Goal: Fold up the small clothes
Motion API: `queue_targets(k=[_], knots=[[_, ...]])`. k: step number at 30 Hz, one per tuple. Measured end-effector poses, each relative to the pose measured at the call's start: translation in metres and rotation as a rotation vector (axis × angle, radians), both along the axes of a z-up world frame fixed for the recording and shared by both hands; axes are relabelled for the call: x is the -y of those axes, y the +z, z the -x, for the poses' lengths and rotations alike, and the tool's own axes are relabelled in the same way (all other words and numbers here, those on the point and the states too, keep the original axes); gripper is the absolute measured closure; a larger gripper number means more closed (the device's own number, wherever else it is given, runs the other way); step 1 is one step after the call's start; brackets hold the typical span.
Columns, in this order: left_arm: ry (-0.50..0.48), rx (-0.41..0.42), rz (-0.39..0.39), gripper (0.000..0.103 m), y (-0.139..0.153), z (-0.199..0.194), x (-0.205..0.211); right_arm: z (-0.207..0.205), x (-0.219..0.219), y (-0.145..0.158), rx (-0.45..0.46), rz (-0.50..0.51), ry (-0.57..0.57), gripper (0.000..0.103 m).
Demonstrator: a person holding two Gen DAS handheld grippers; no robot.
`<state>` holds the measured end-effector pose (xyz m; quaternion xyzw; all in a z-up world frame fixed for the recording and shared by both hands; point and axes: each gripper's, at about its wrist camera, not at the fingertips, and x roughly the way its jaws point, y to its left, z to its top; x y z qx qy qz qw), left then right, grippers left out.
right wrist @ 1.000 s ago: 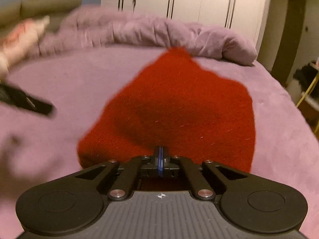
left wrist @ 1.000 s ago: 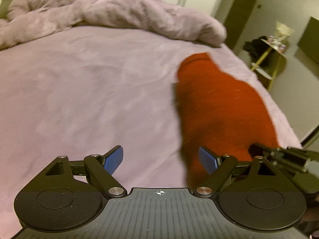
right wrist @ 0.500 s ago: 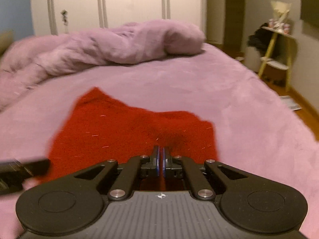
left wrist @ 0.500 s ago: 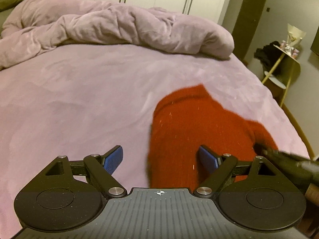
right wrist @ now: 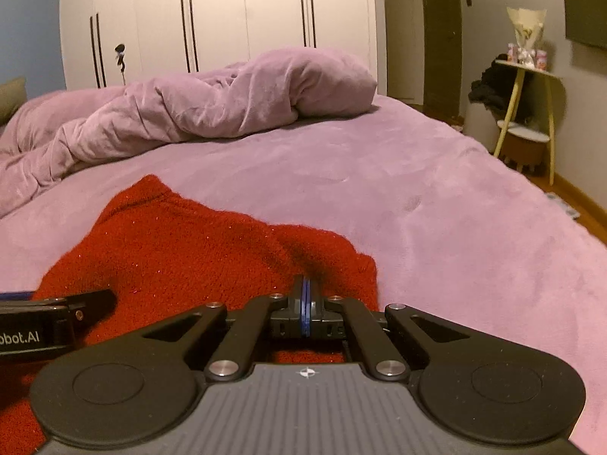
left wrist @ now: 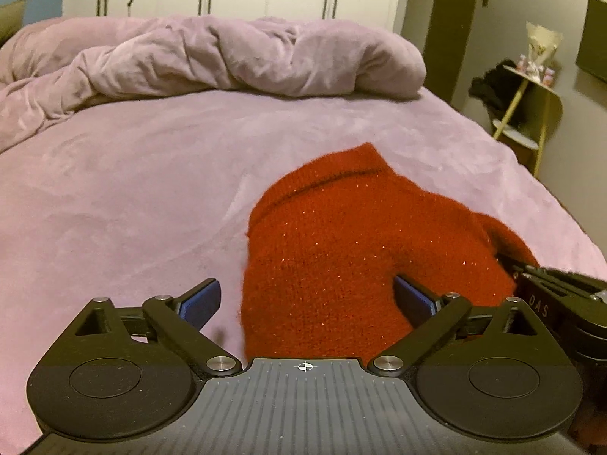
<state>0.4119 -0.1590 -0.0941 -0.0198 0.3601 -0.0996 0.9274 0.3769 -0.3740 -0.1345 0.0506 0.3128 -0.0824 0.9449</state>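
Observation:
A red knitted garment (left wrist: 353, 246) lies on the purple bed (left wrist: 132, 197), its near part under my left gripper. My left gripper (left wrist: 307, 299) is open and empty, its jaws spread wide over the garment's near left edge. My right gripper (right wrist: 305, 295) is shut on the garment's near right edge (right wrist: 334, 261). The garment also shows in the right wrist view (right wrist: 170, 250), spread to the left. The right gripper shows in the left wrist view (left wrist: 550, 295) at the garment's right side. The left gripper's side shows at the left edge of the right wrist view (right wrist: 49, 322).
A crumpled purple duvet (left wrist: 212, 57) lies across the far end of the bed. White wardrobe doors (right wrist: 227, 19) stand behind it. A yellow-legged side table (right wrist: 527, 113) with small items stands on the floor to the right of the bed.
The garment has come down from hanging in the air to lying on the bed. The right gripper still holds its edge. The left gripper stays open.

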Motion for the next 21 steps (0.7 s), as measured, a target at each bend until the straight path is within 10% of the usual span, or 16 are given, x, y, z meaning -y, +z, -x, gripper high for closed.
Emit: queue_targets(k=[8, 10, 16, 21], knots=[[-0.131, -0.056, 0.108, 0.003, 0.026, 0.033, -0.048, 0.075, 0.011, 0.038, 0.003, -0.155, 0.057, 0.081], [-0.18, -0.101, 0.212, 0.003, 0.023, 0.042, -0.073, 0.098, 0.028, 0.039, -0.024, -0.237, 0.036, 0.033], [-0.19, -0.283, 0.527, 0.003, -0.011, 0.033, -0.118, 0.113, 0.088, 0.003, -0.115, -0.741, 0.012, 0.025], [-0.186, -0.335, 0.659, 0.002, -0.034, 0.01, -0.111, 0.091, 0.094, -0.027, -0.155, -0.918, 0.05, 0.021]])
